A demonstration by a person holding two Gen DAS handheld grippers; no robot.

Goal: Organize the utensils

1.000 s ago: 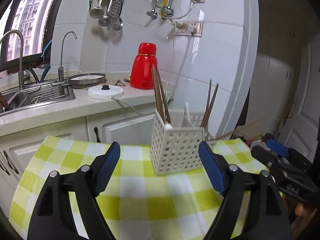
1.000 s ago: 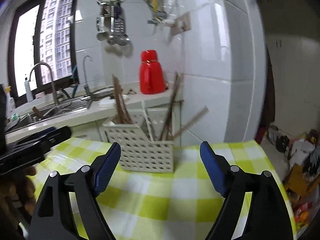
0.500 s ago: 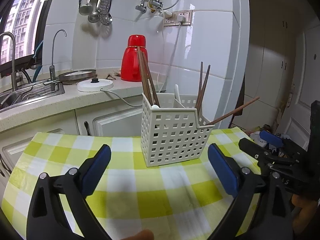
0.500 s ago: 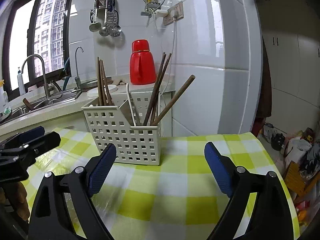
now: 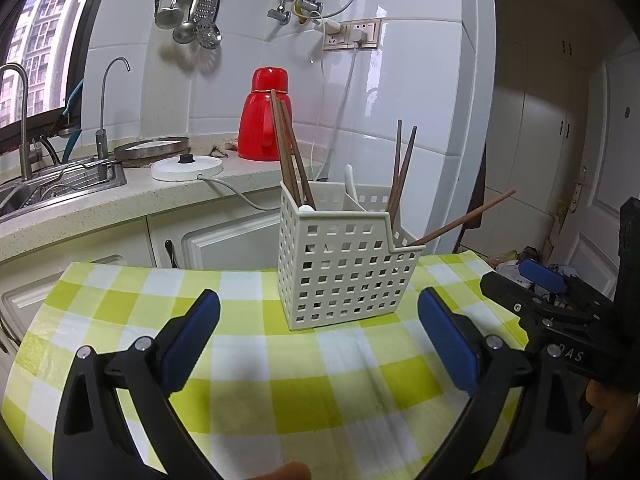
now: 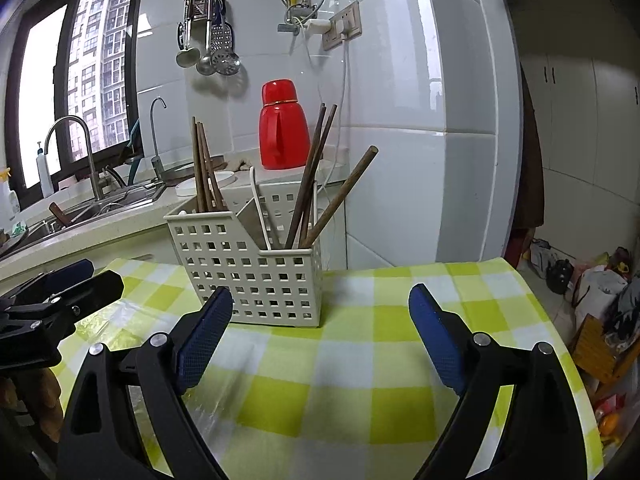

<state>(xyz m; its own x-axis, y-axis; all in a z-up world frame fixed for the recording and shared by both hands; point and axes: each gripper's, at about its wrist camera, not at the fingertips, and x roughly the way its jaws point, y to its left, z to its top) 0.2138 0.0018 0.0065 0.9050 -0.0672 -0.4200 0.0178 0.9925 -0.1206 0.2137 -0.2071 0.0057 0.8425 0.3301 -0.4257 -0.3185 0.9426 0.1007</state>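
A white perforated utensil basket [image 5: 344, 272] stands on the green-checked tablecloth [image 5: 312, 384]; it also shows in the right wrist view [image 6: 256, 272]. It holds brown chopsticks [image 5: 290, 152] on its left side, more chopsticks [image 6: 312, 184] on its right, one leaning far out [image 5: 464, 220], and a white spoon [image 6: 258, 208]. My left gripper [image 5: 320, 340] is open and empty, in front of the basket. My right gripper [image 6: 320, 334] is open and empty, near the basket's front right corner.
A red thermos [image 5: 264, 120], a white round lid [image 5: 187, 168] and a sink [image 5: 48, 192] sit on the counter behind the table. Ladles hang on the tiled wall [image 5: 188, 12]. Clutter lies on the floor at right [image 6: 600, 280].
Both grippers have drawn back a little from the basket and steadied, so it stands lower and clearer in view. Both stay open and empty.
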